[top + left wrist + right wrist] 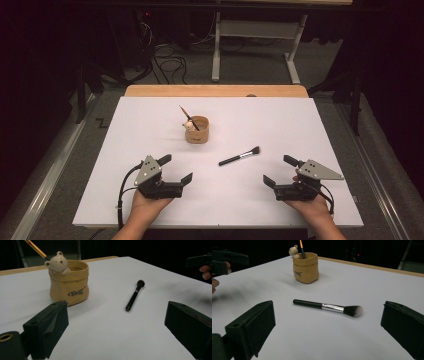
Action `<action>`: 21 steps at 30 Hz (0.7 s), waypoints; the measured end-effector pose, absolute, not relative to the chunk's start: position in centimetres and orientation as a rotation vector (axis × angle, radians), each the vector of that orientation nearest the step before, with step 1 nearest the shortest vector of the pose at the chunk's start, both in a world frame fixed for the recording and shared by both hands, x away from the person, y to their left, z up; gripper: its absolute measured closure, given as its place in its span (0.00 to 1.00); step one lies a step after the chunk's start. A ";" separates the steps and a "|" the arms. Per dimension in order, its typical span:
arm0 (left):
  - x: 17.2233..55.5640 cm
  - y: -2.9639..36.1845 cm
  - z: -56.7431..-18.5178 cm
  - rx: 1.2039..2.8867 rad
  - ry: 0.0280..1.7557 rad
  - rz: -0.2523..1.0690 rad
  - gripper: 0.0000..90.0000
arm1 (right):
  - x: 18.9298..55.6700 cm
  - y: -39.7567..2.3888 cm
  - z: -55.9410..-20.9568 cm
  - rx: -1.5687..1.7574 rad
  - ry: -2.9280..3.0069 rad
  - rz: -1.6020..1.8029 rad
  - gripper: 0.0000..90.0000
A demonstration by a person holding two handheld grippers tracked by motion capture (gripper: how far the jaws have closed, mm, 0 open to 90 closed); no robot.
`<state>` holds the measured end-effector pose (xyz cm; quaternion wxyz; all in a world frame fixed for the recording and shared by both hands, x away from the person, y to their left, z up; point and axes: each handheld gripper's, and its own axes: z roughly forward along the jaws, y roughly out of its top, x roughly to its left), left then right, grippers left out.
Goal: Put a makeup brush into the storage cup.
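Since the white desk (150, 200) is the biggest thing, start there: both tongs rest low on it, the left tongs (176, 169) and the right tongs (280, 171) wide open and empty. The yellow bear pot (197, 130) stands farther back. Between the tongs and the pot lies the black brush (328, 307), light, stiff and thin; grab its handle. The right gripper view shows its soft white-tipped hairs, and the left gripper view shows the pot's writing.

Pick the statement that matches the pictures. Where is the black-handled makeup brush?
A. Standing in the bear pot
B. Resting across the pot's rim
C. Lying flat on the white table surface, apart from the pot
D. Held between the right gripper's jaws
C: the makeup brush lies flat on the white table surface, clear of the bear pot, with both grippers open and away from it.
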<state>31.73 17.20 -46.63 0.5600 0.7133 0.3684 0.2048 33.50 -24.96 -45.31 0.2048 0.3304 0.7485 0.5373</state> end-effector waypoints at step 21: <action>34.2 16.2 -44.9 1.739 0.885 0.470 0.06 | 33.3 -26.6 -46.3 0.949 2.039 1.532 0.00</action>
